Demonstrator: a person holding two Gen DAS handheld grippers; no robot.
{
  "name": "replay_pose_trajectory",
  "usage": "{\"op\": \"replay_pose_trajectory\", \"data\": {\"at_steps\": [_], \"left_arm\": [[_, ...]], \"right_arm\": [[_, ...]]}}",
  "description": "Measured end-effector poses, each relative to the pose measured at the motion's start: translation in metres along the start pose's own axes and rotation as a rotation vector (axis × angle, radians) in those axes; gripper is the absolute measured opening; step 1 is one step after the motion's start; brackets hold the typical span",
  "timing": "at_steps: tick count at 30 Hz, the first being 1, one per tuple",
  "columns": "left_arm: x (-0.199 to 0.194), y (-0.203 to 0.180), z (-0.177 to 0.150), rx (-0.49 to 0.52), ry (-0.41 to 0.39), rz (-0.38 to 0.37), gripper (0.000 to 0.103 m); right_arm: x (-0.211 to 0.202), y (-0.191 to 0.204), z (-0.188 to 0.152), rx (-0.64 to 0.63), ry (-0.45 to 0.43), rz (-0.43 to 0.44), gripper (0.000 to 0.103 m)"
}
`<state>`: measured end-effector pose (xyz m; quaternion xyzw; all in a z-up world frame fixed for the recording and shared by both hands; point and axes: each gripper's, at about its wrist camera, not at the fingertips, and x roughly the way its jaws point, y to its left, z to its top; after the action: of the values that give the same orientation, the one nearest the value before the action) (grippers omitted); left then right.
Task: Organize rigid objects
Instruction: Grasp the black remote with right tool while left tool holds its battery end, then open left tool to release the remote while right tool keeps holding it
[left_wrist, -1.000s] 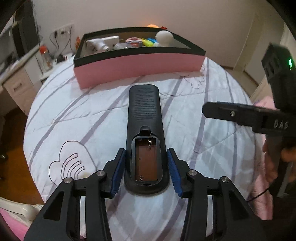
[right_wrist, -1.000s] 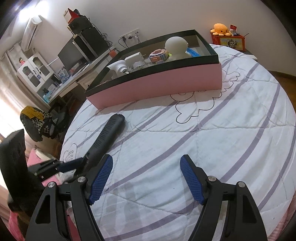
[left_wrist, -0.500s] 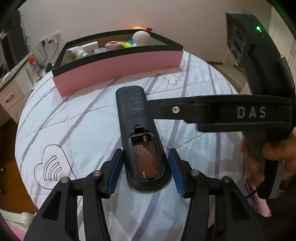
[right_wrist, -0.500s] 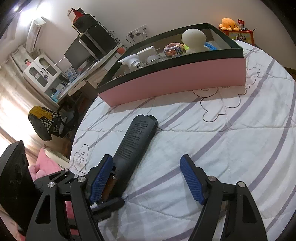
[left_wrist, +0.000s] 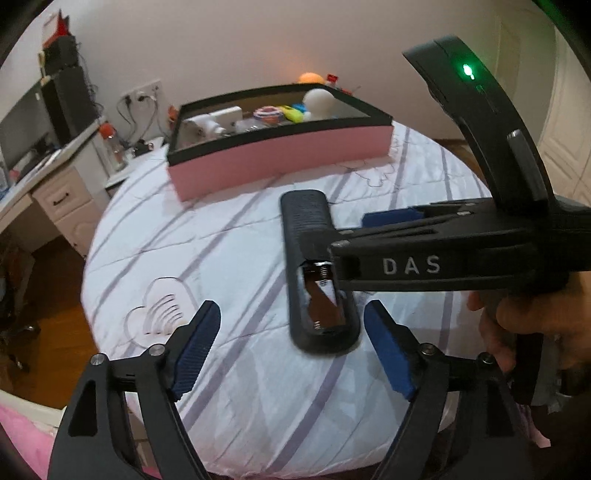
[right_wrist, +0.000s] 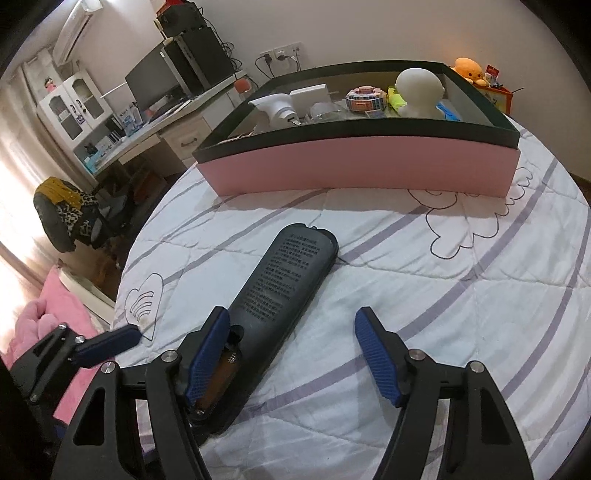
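Right wrist view shows the black remote (right_wrist: 286, 295) lying back-up on the quilt (right_wrist: 461, 314) just short of the pink box (right_wrist: 362, 166), long axis toward it, between the closing right gripper (right_wrist: 291, 354) jaws, while the left gripper (left_wrist: 291, 347) opens, untouching

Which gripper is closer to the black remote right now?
Right. The right gripper straddles the black remote, closing with one pad beside its open battery bay. The left gripper is opening, pads clear of the remote's end.
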<state>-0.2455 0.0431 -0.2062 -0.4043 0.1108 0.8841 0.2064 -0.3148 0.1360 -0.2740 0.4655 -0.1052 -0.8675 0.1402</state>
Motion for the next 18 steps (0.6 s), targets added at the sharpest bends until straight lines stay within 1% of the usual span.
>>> {"op": "replay_pose_trajectory", "data": {"at_steps": [1,2,3,4,5,8,10,13,16,18], "left_arm": [[-0.003,0.003,0.0,-0.007,-0.018,0.029,0.083],[-0.005,0.005,0.001,-0.011,-0.031,0.058,0.086],[-0.004,0.007,0.002,-0.011,-0.033,0.081,0.088],[-0.004,0.01,0.002,-0.017,-0.04,0.123,0.089],[-0.002,0.012,0.002,-0.02,-0.04,0.14,0.091],[0.005,0.019,0.001,-0.036,-0.026,0.155,0.094],[0.009,0.022,0.001,-0.036,-0.017,0.142,0.094],[0.013,0.03,0.001,-0.063,-0.008,0.148,0.095],[0.014,0.035,-0.001,-0.057,0.007,0.149,0.096],[0.012,0.039,-0.002,-0.055,0.002,0.142,0.096]], "right_arm": [[0.0,0.002,-0.001,-0.005,0.002,-0.006,0.072],[-0.002,0.005,-0.003,-0.019,0.002,-0.022,0.072],[-0.003,0.006,-0.004,-0.024,0.002,-0.035,0.072],[-0.005,0.007,-0.006,-0.027,-0.001,-0.054,0.072],[-0.006,0.008,-0.008,-0.029,-0.004,-0.063,0.072],[-0.009,0.009,-0.015,-0.018,-0.007,-0.086,0.072],[-0.012,0.01,-0.021,-0.01,-0.017,-0.103,0.072],[-0.017,0.011,-0.026,0.003,-0.03,-0.102,0.072],[-0.022,0.011,-0.032,0.001,-0.044,-0.127,0.072],[-0.026,0.012,-0.035,0.005,-0.062,-0.131,0.072]]}}
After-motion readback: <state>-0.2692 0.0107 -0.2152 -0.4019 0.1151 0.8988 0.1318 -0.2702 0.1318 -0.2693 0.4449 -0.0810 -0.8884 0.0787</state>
